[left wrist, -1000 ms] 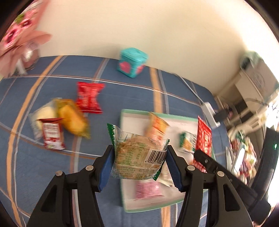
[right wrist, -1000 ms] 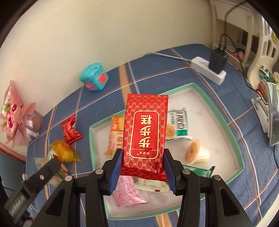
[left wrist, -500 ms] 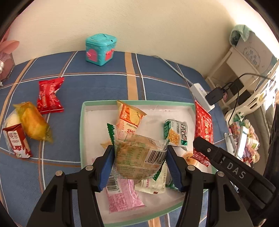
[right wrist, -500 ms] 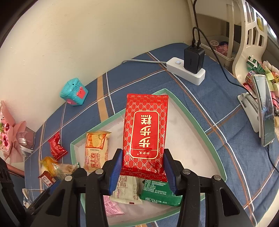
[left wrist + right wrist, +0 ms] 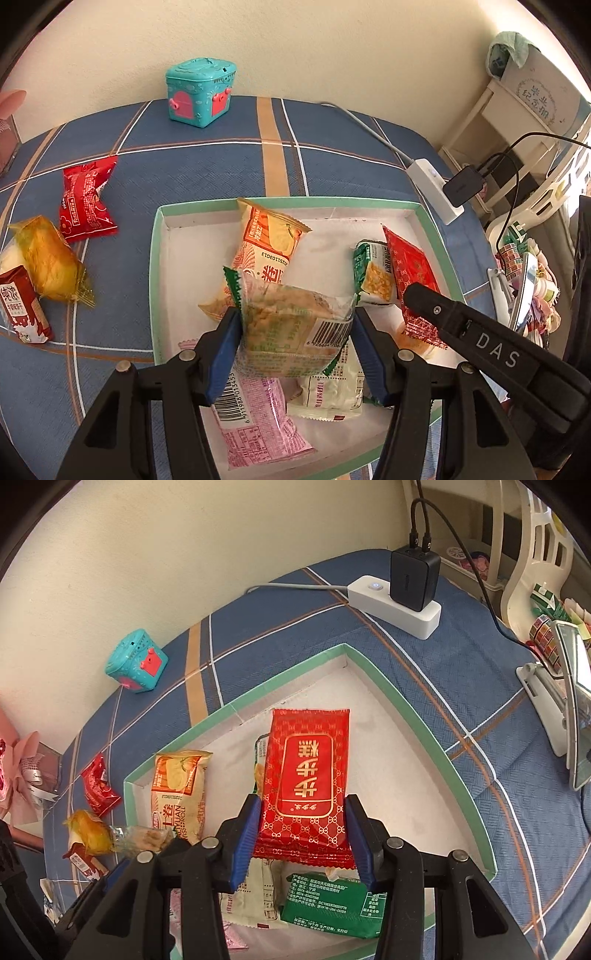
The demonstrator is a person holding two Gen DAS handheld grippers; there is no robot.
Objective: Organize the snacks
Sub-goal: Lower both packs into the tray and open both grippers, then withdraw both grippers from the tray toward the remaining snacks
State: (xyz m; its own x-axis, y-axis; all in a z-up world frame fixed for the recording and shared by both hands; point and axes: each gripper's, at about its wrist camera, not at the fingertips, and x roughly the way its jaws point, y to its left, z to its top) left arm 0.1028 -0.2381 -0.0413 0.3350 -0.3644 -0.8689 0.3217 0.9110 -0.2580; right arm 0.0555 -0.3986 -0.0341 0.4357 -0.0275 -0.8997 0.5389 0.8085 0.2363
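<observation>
Both grippers poised over the tray, each clamped on a snack packet

Compared with a second ago, both hands have come down and in over the green-rimmed tray (image 5: 155,258): the left gripper (image 5: 295,343) holds a clear green-edged cake packet (image 5: 291,325) above the tray's 6 o'clock side, and the right gripper (image 5: 301,834) holds a red packet (image 5: 308,775) upright above packets already in the tray, among them an orange roll packet (image 5: 179,786) at 9 o'clock. Neither grip has loosened. Judged from this, release into the tray is the step at hand; a red candy packet (image 5: 85,199) and a yellow packet (image 5: 48,266) lie on the blue checked table (image 5: 207,166), at the tray's 9 o'clock, unsorted
</observation>
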